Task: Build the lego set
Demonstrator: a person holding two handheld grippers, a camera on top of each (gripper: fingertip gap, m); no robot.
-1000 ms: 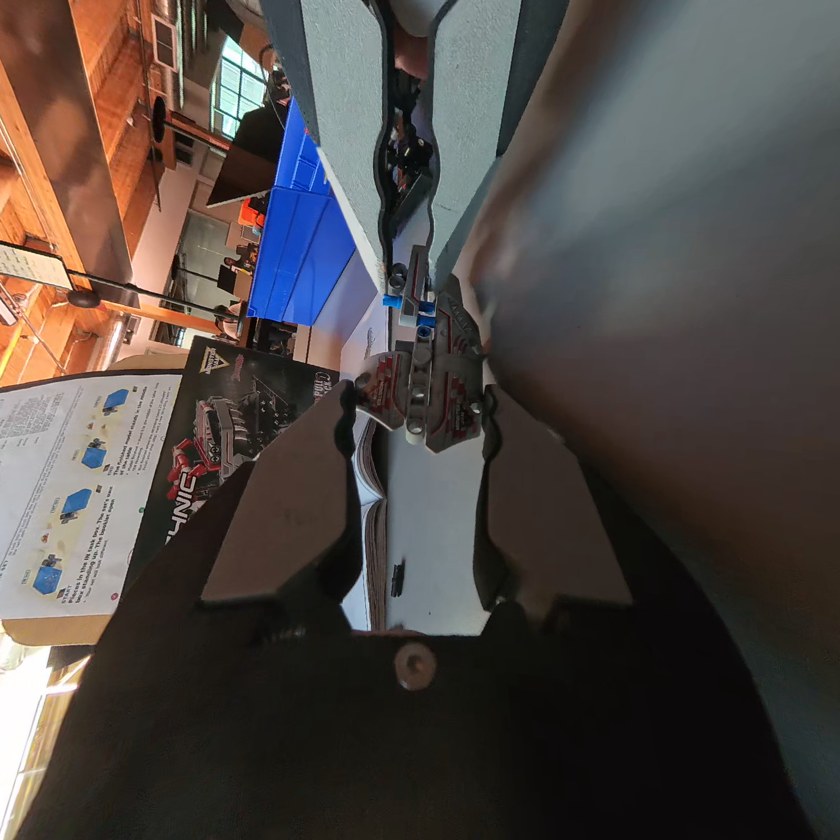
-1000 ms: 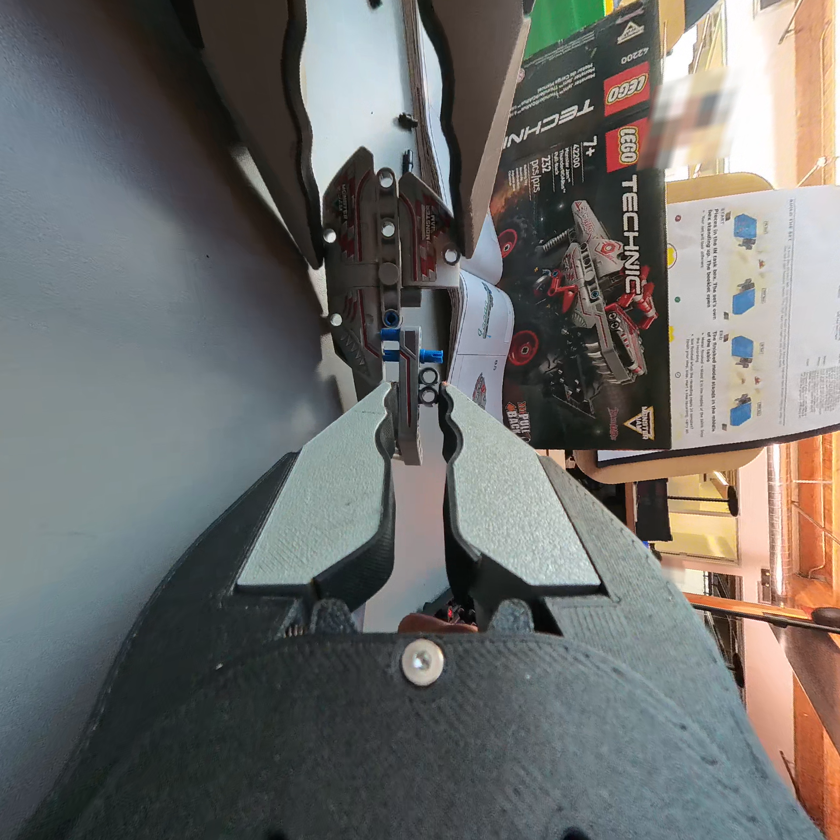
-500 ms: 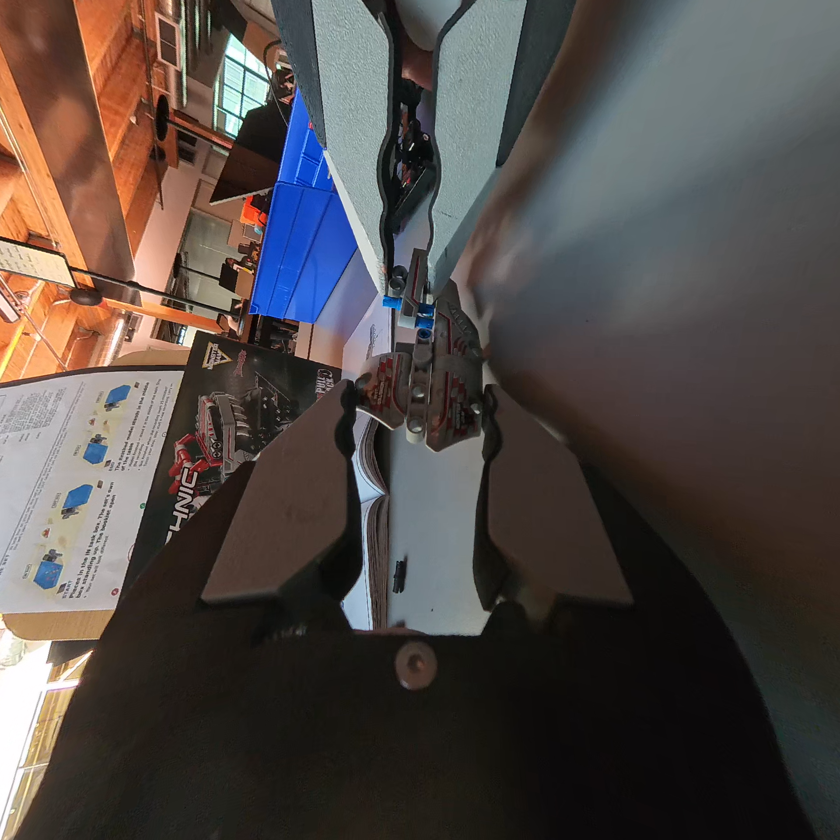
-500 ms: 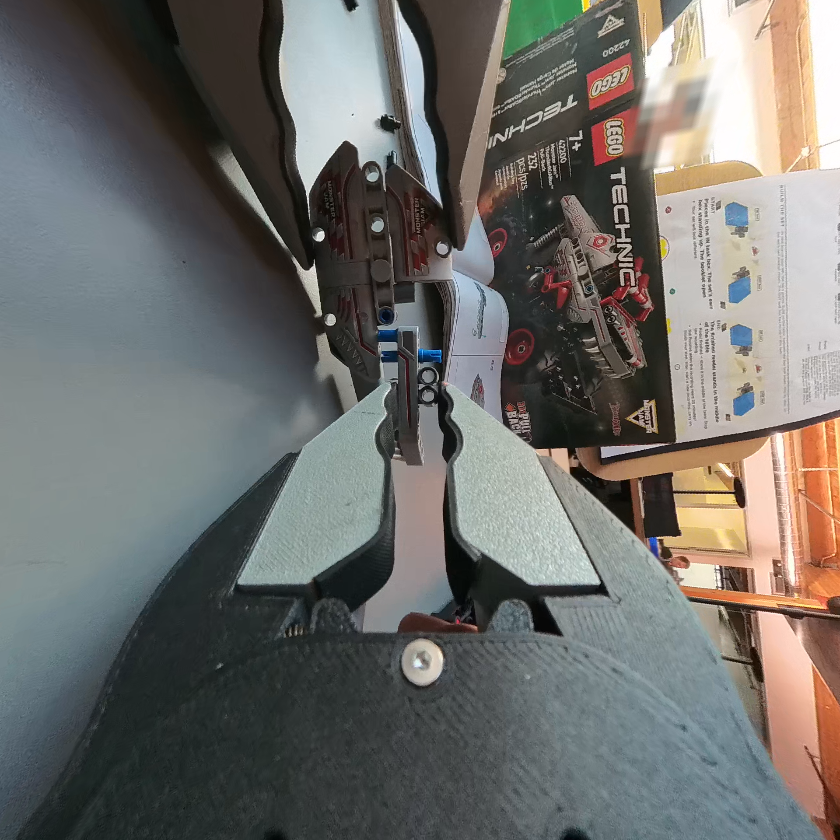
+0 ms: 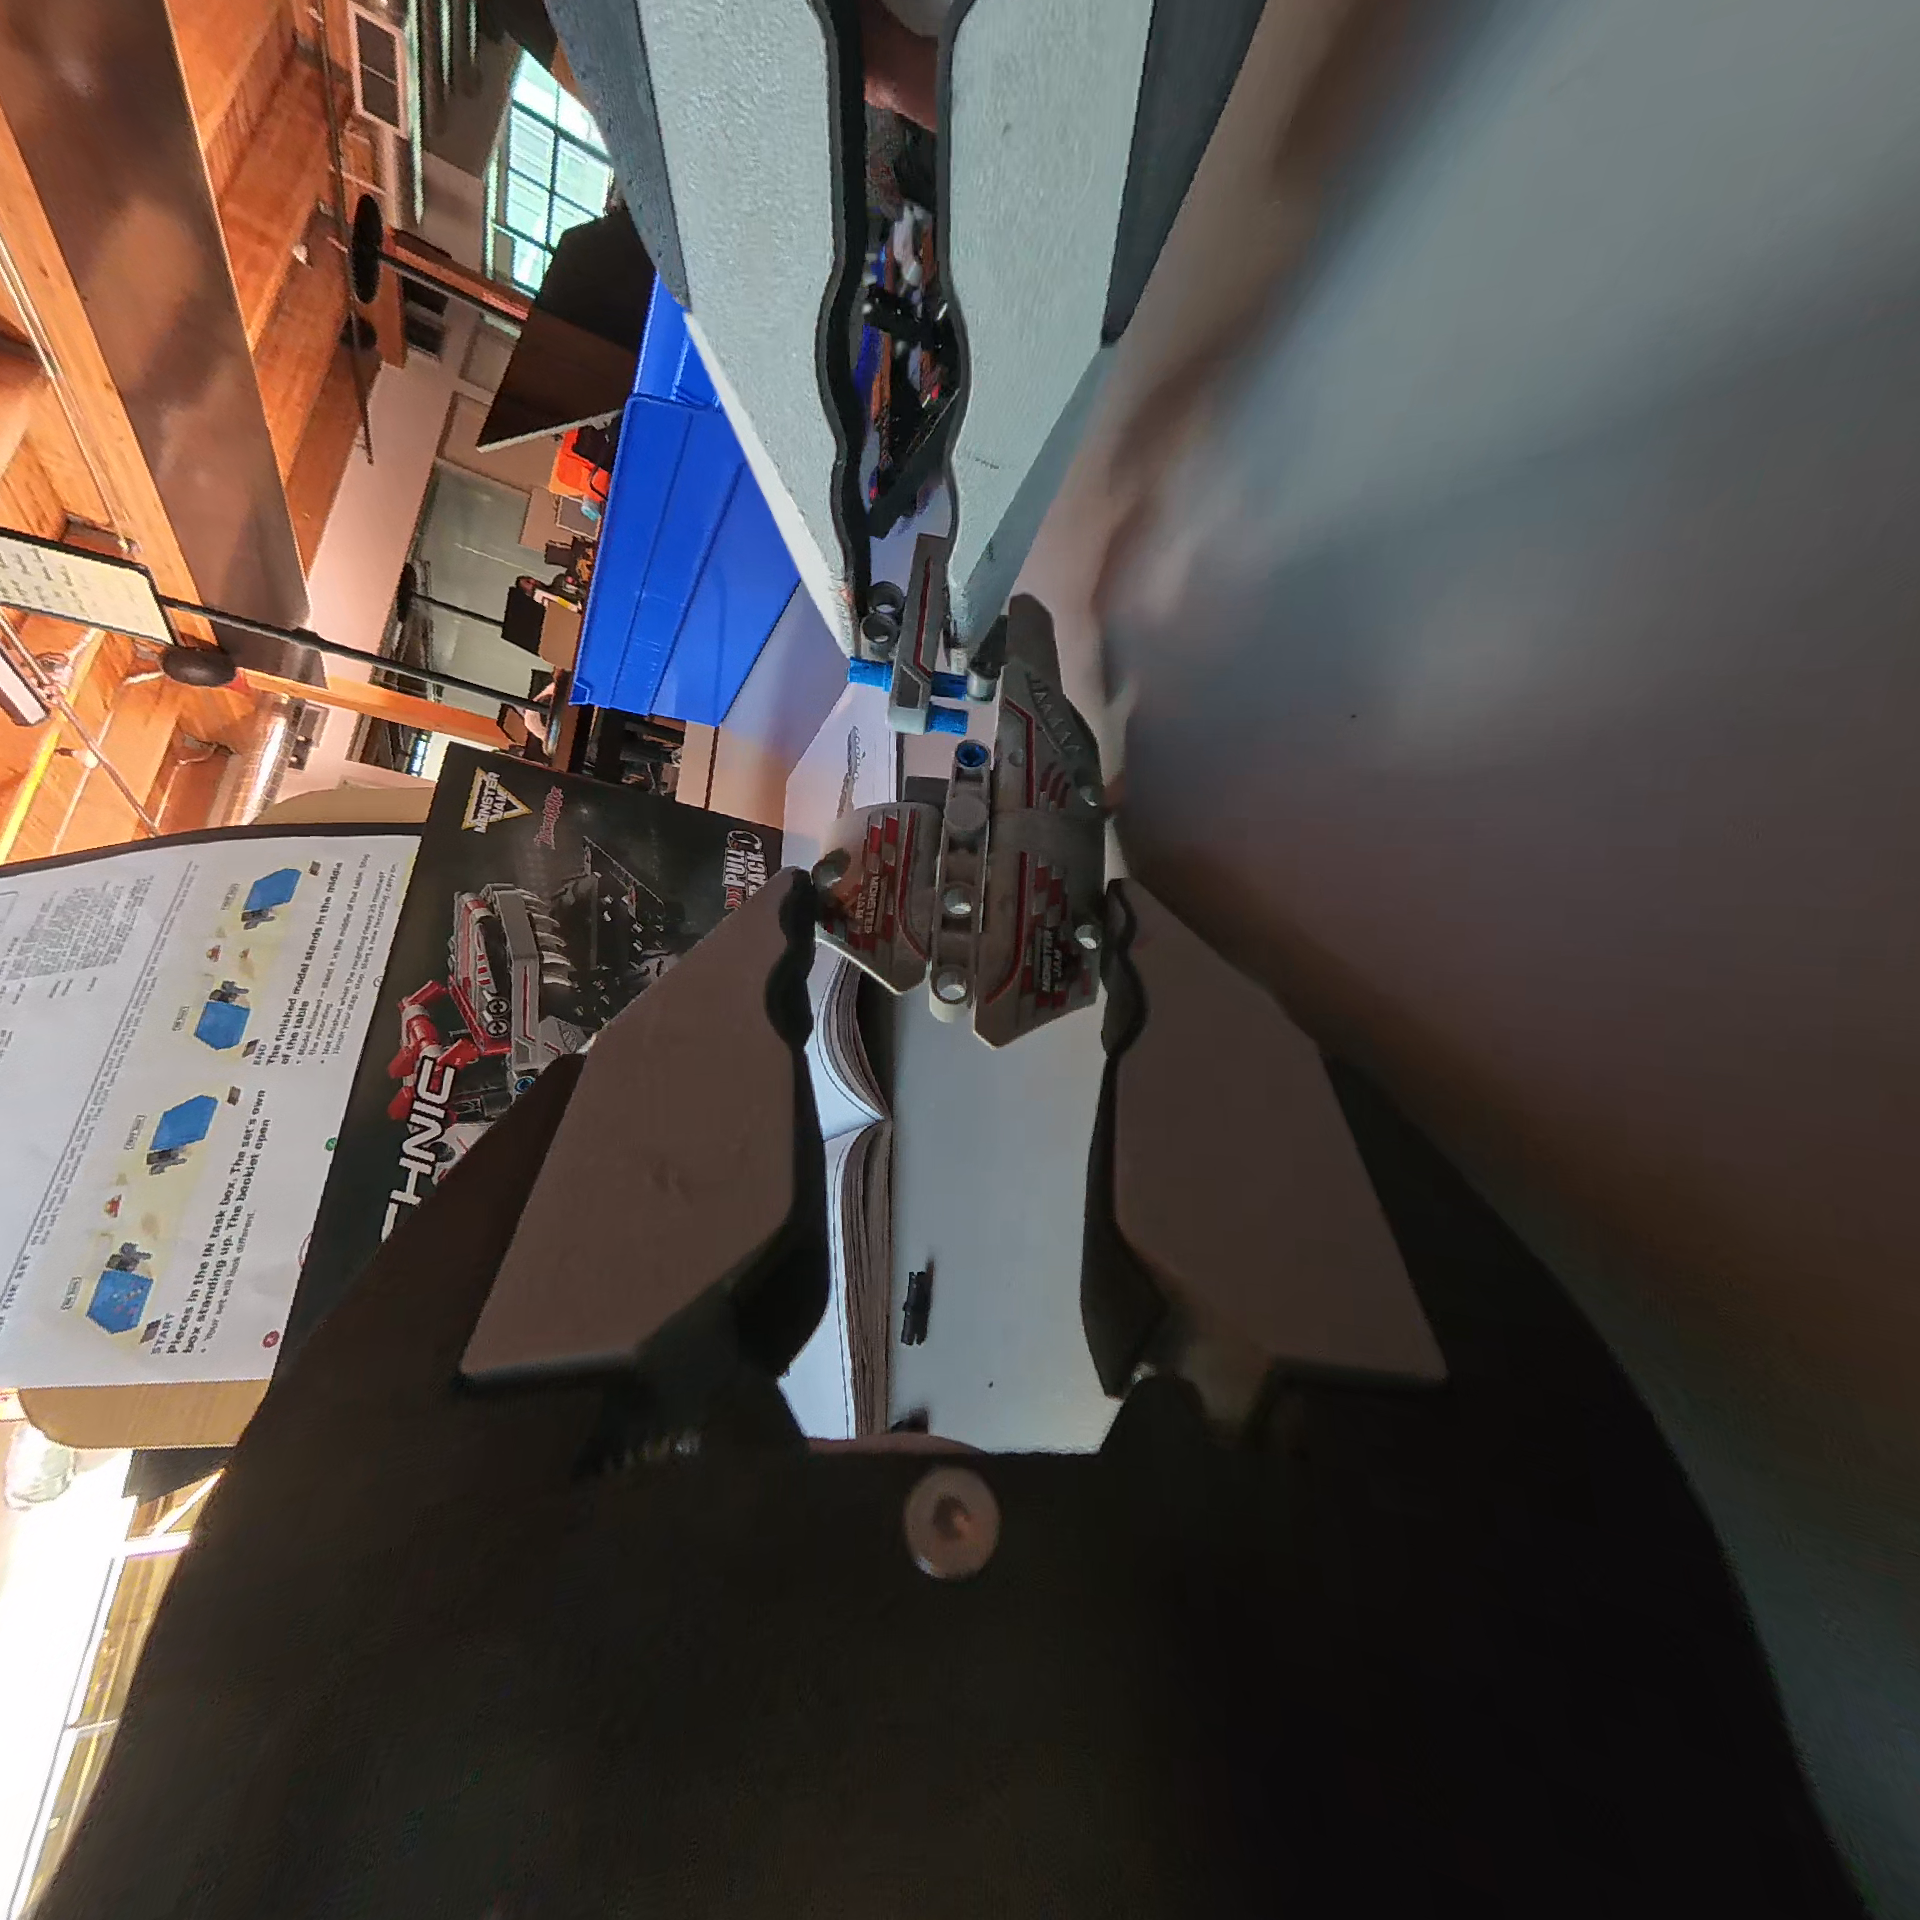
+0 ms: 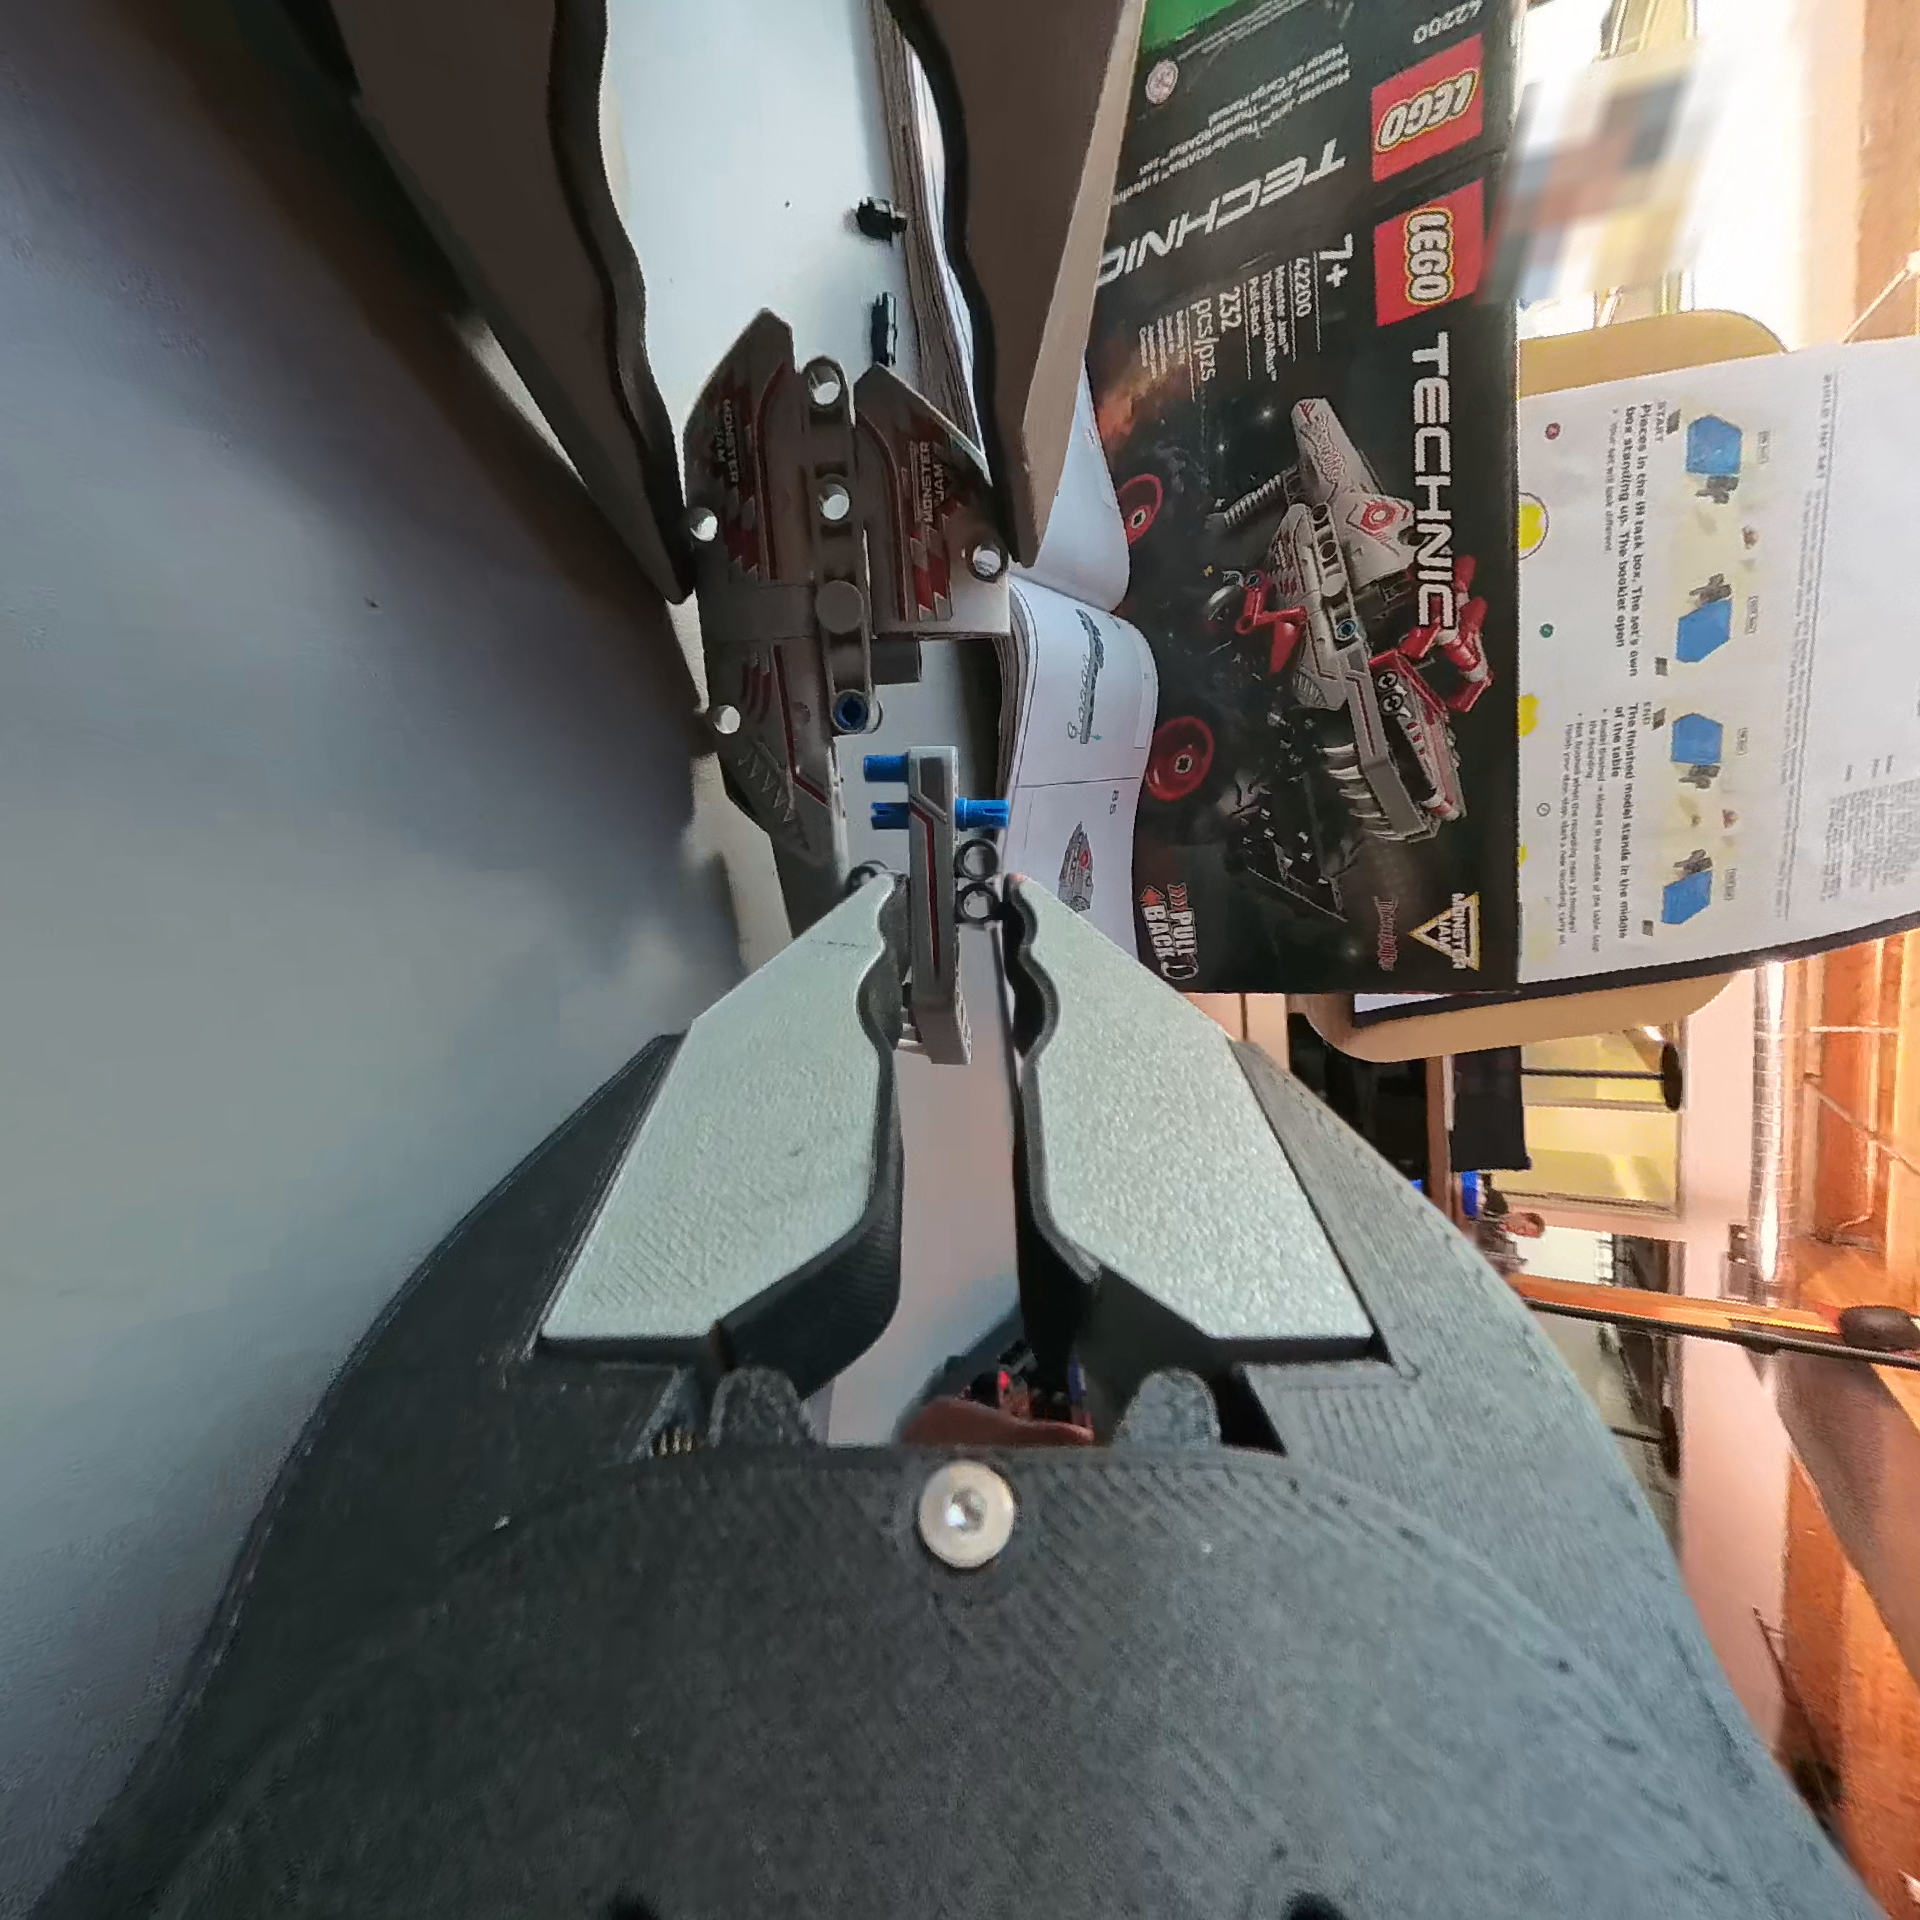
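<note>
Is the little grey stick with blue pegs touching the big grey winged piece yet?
Apart. The right wrist view shows pale table between the grey stick and the winged piece; its blue pegs have not reached it.

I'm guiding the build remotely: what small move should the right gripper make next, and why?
Probably ease the right gripper forward, bringing its grey beam toward the panel assembly clamped in the left gripper. The beam's blue pins are still apart from the assembly's open holes.
</note>
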